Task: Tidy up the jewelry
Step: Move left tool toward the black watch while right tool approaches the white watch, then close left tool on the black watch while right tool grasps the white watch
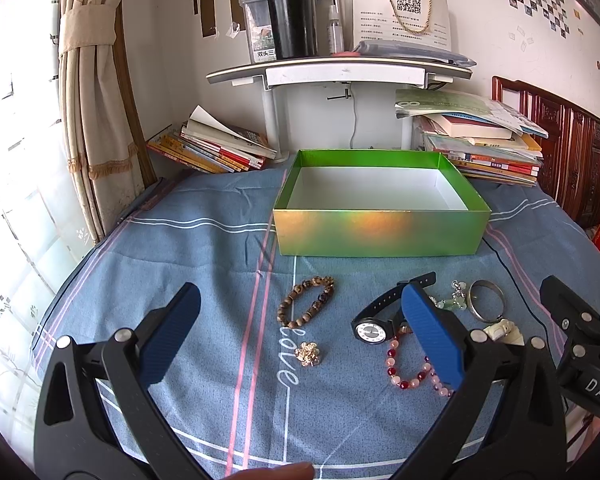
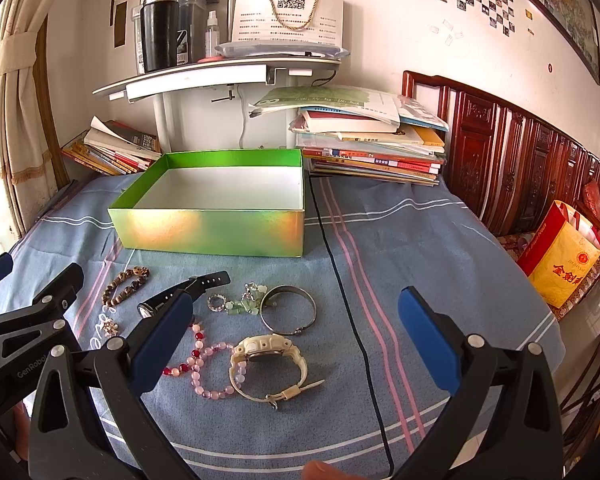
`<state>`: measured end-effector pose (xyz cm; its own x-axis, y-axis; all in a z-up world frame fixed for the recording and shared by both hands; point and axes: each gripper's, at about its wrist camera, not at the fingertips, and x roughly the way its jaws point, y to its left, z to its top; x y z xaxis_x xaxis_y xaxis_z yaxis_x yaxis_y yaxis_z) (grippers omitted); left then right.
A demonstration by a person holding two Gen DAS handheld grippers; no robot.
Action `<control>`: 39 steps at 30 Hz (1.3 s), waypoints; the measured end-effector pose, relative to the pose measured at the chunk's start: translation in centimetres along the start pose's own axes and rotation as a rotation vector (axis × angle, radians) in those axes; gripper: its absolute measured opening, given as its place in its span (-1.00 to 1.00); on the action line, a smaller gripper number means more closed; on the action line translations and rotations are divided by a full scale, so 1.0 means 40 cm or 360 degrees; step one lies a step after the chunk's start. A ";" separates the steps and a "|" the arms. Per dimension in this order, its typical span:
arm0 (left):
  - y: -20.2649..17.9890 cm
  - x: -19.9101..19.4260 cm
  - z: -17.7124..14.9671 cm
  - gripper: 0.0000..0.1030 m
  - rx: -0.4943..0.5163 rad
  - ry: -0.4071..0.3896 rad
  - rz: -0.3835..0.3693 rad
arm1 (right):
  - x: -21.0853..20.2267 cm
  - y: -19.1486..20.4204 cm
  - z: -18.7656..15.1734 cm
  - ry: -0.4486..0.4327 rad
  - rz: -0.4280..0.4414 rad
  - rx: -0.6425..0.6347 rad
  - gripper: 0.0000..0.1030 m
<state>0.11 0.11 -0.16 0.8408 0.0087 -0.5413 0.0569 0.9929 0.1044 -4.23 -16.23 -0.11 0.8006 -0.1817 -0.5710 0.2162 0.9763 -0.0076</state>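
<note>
Blue striped cloth (image 1: 204,240) is spread over the surface, with a green box (image 1: 380,232) set open at twelve o'clock. Jewelry is laid out below it: a brown bead bracelet (image 1: 305,301), a black watch (image 1: 374,330), a pink bead bracelet (image 2: 204,368), a silver bangle (image 2: 288,309) and a white watch (image 2: 266,364). Both the left gripper (image 1: 300,332) and right gripper (image 2: 296,332) are held spread wide, nothing pinched.

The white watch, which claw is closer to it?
Right. The white watch lies just ahead of the open right claw, between its fingers and nearer the left one. The open left claw is further left, over the brooch.
</note>
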 end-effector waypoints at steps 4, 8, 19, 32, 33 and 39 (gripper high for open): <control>0.000 0.001 0.000 0.93 0.0001 0.0001 -0.0001 | -0.001 0.001 0.001 0.0001 0.0002 -0.0001 0.95; 0.006 -0.003 -0.002 0.93 0.0003 0.0004 -0.0002 | -0.002 0.005 -0.002 0.0004 0.0006 -0.0007 0.95; -0.004 0.055 -0.044 0.93 0.0058 0.0172 -0.0001 | 0.008 0.004 0.000 -0.0016 -0.0055 -0.0047 0.95; 0.033 0.139 -0.080 0.28 -0.0006 0.0423 -0.0001 | 0.148 -0.060 -0.041 0.0382 0.0144 -0.0030 0.30; 0.036 0.148 -0.081 0.18 -0.0015 0.0446 -0.0007 | 0.157 -0.063 -0.047 0.0415 0.0129 -0.0029 0.18; -0.011 0.194 -0.087 0.22 0.0023 0.0548 -0.0175 | 0.184 -0.082 -0.075 0.0550 0.0158 -0.0072 -0.18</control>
<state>4.73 0.15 -7.29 0.5986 -0.0562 -0.7991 0.1467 0.9884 0.0404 -0.72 -20.41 -6.73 0.5784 -0.0430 -0.8146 0.1160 0.9928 0.0300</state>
